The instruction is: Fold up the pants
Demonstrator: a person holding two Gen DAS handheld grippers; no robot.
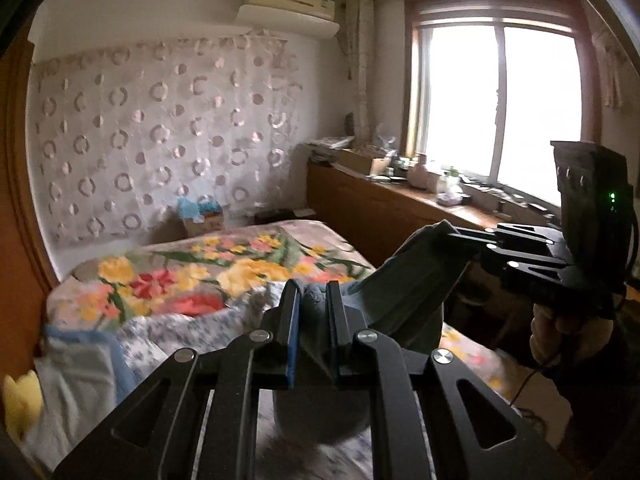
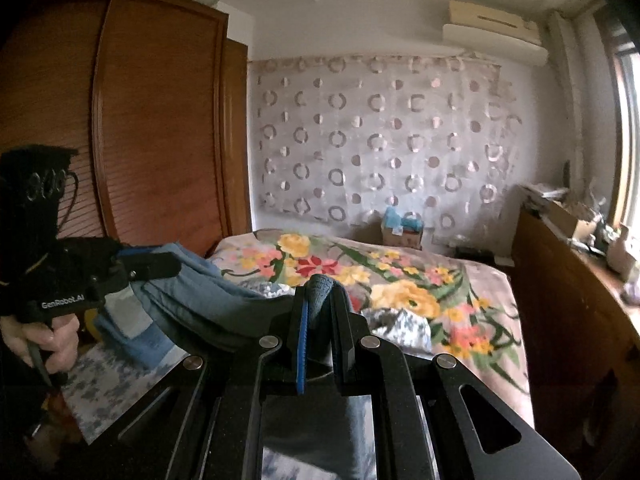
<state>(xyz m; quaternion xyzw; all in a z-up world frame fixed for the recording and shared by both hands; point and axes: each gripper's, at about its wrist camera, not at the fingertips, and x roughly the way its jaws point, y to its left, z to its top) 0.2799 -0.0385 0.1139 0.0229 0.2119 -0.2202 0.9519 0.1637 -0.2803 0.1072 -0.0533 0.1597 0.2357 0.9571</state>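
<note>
The pants (image 1: 416,276) are dark grey-blue and hang in the air above the bed, stretched between both grippers. My left gripper (image 1: 314,290) is shut on one end of the pants; the cloth bunches between its fingers. It also shows in the right wrist view (image 2: 160,264), at the left, clamping the pants (image 2: 208,304). My right gripper (image 2: 322,292) is shut on the other end of the cloth. It also shows in the left wrist view (image 1: 460,236), at the right, pinching the fabric's upper corner.
A bed with a floral blanket (image 1: 208,276) lies below and ahead, with blue-white bedding (image 1: 168,332) near me. A wooden wardrobe (image 2: 152,112) stands on the left. A cluttered wooden cabinet (image 1: 400,208) runs under the window (image 1: 496,108). A cardboard box (image 2: 402,230) sits beyond the bed.
</note>
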